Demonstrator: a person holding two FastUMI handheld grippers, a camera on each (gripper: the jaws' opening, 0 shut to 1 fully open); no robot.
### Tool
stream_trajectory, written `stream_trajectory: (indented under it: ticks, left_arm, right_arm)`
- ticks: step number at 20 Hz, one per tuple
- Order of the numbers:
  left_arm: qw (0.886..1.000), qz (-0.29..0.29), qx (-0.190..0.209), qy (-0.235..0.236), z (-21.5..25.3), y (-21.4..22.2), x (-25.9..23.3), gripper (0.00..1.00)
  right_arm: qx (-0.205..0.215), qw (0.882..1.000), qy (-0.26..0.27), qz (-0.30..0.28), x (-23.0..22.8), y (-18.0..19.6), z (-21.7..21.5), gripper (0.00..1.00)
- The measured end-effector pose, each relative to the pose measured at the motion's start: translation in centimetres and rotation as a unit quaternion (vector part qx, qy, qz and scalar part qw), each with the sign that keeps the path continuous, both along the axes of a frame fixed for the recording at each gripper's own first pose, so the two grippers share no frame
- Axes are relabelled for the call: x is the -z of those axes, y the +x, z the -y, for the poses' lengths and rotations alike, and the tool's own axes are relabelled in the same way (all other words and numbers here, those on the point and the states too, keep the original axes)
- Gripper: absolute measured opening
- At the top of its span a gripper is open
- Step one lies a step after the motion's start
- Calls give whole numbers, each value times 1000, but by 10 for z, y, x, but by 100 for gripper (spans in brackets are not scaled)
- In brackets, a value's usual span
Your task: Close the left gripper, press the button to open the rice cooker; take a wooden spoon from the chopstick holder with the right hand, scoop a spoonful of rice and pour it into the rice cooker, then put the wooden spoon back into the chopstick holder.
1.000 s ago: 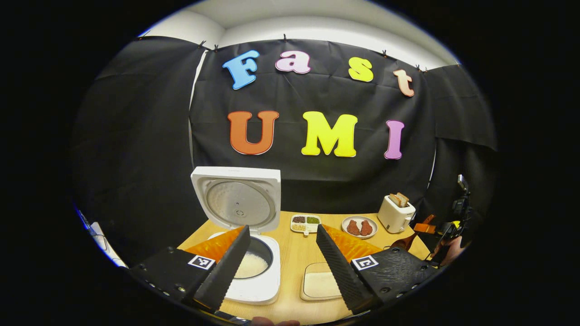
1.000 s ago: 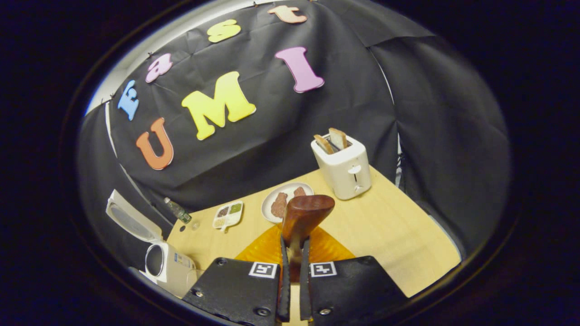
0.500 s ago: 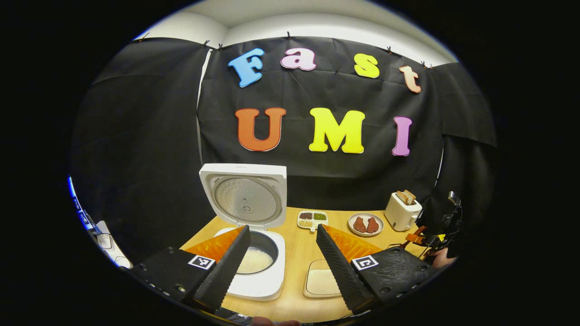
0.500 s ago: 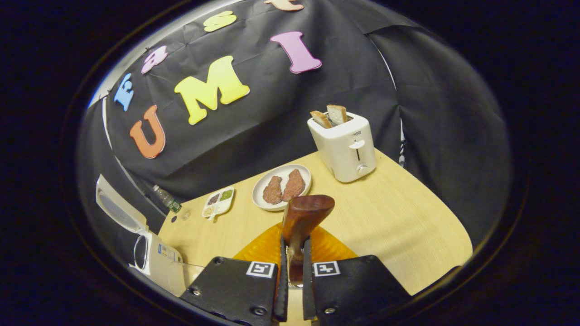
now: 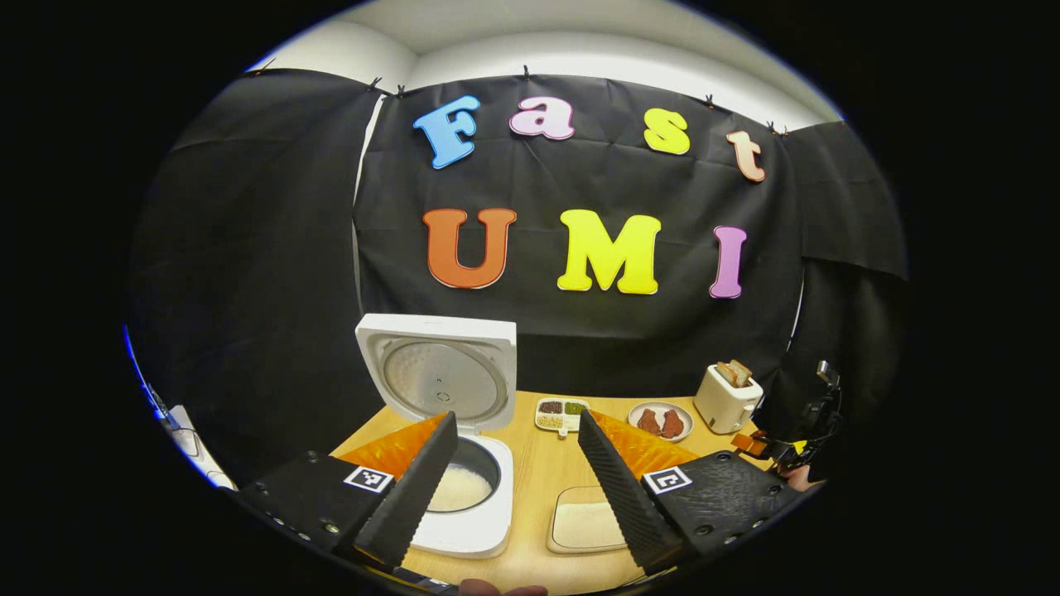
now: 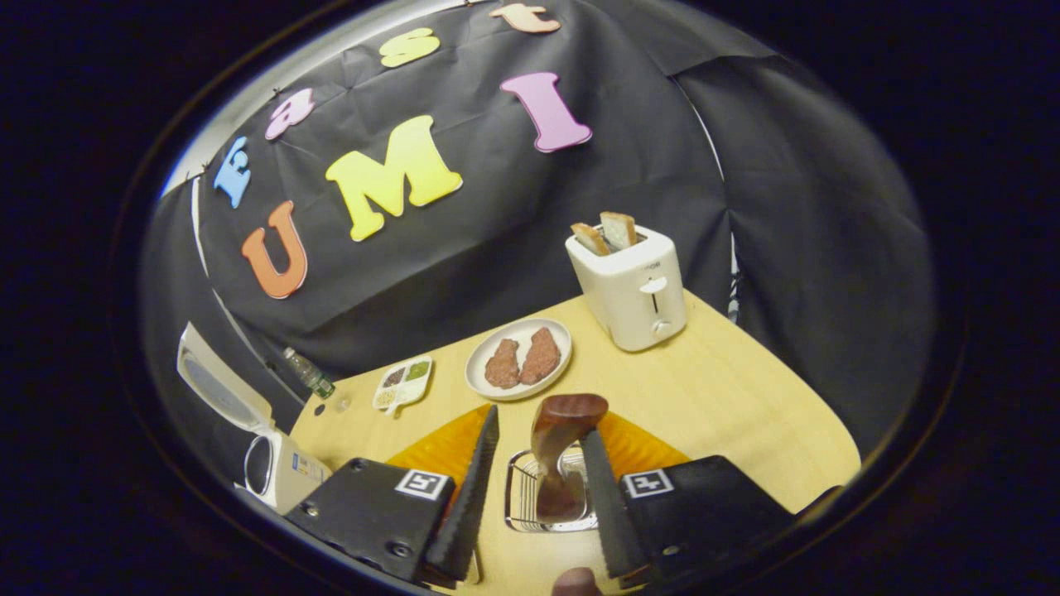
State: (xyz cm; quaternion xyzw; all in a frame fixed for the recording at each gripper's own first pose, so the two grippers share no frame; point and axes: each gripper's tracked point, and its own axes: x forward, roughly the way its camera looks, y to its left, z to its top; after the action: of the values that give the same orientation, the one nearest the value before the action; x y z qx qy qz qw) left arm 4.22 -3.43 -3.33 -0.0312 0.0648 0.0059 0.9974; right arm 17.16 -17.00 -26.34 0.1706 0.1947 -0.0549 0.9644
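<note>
R gripper (image 6: 530, 497) jaws apart, nothing clamped. Wooden spoon (image 6: 559, 451) stands between them in the wire chopstick holder (image 6: 522, 497), bowl end up, handle down in the basket. Spoon looks closer to the R finger (image 6: 600, 497), maybe touching it, can't tell; the other finger is well clear.

L gripper (image 5: 513, 488) jaws wide apart, empty, hovering over the near edge of the table (image 5: 530, 463). Rice cooker (image 5: 464, 513) lies ahead-left of it w/ lid (image 5: 439, 372) up, white rice visible in the pot. Shallow rice tray (image 5: 588, 526) sits just beside the cooker, on its right. R gripper + hand (image 5: 787, 459) visible far right in L gripper view.

Key relation: spoon long axis near upright, roughly in line w/ R gripper's forward axis, sitting dead between the fingers. Judgement: spoon is back in holder, last step about done; only a straight pull-back up along the spoon's axis is left. Risk: sideways drift could snag the bowl on the R finger and tip or lift the spoon out. R hand is the one at the holder; L is well apart, not needed.

Background: toaster (image 6: 629, 285), plate of meat (image 6: 517, 360), small divided dish (image 6: 403, 382).
</note>
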Motion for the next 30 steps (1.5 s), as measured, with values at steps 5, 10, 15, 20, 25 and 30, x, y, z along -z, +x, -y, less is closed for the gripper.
stream_trajectory:
  ticks: [5,10,15,20,25,30]
  left_arm:
    - [999,32,19,-11,-20,11,-33,94]
    - [998,55,-7,15,-59,29,-70,94]
    - [998,60,7,-11,-73,90,-93,94]
    - [999,35,-8,11,-104,154,-69,94]
    - [1000,-8,-10,12,-117,204,-40,94]
    - [997,-75,-15,18,-128,227,-3,95]
  right_arm:
    - [22,996,-62,61,-78,-22,16,81]
    - [10,980,-162,119,-152,-49,1,96]
    - [-3,974,-172,150,-190,-79,-24,96]
    - [24,971,-185,147,-197,-108,-6,96]
    - [76,975,-185,93,-175,-131,37,100]
    - [126,974,-174,77,-166,-143,59,100]
